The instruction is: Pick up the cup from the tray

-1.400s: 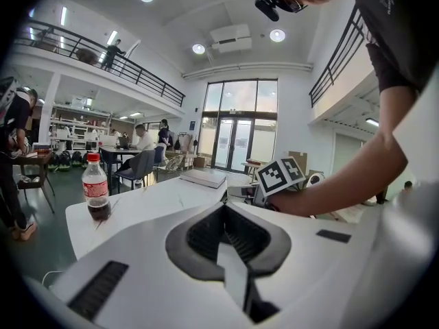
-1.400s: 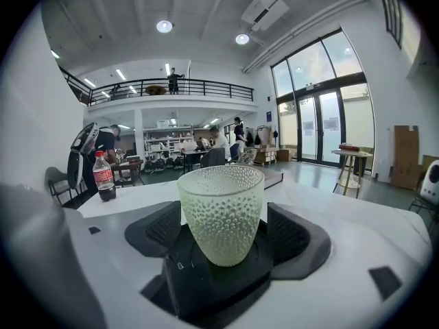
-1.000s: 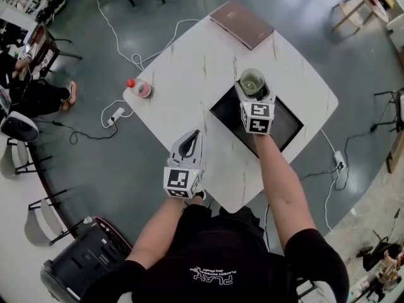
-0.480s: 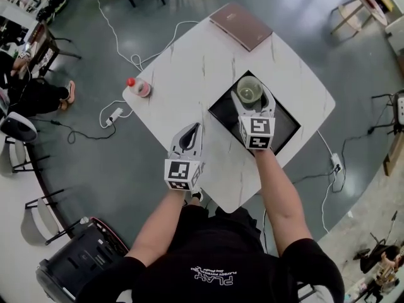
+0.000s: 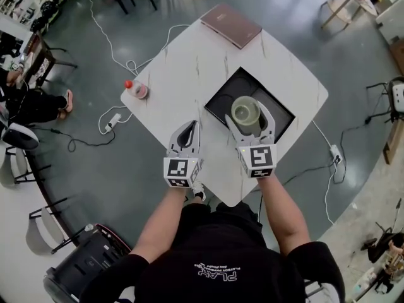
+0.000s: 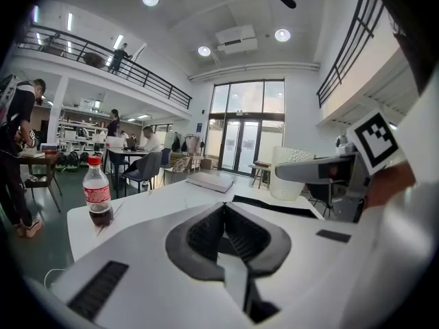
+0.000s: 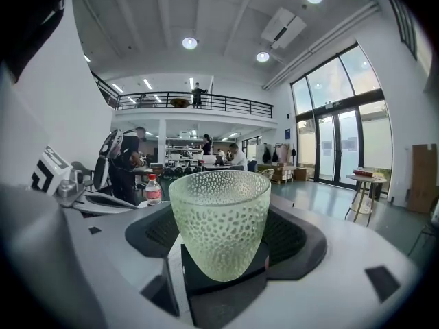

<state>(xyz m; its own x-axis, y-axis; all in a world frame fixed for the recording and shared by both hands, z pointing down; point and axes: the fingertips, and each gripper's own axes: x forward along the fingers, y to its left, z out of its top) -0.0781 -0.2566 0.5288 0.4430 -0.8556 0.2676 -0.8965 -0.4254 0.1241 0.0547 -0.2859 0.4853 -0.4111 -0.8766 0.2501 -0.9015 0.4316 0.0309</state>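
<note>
A pale green dimpled glass cup (image 5: 245, 112) stands upright between the fingers of my right gripper (image 5: 248, 122), which is shut on it. The cup hangs over the near part of the black tray (image 5: 243, 83) on the white marble table (image 5: 189, 68). In the right gripper view the cup (image 7: 219, 219) fills the gap between the dark pads of the right gripper (image 7: 221, 247). My left gripper (image 5: 188, 131) hovers over the table's near left edge, shut and empty. The left gripper view shows the left gripper (image 6: 223, 216) with its jaws together, and the cup (image 6: 295, 173) off to the right.
A small cola bottle (image 5: 135, 88) stands at the table's left corner, also in the left gripper view as the bottle (image 6: 99, 191). A brown book (image 5: 231, 25) lies at the far corner. Cables run across the floor (image 5: 95, 131) around the table. Chairs and seated people are at far left.
My right gripper has drawn back toward me with the cup in it, from the tray's far corner to over its near part; the cup looks larger. The left gripper has barely shifted.
</note>
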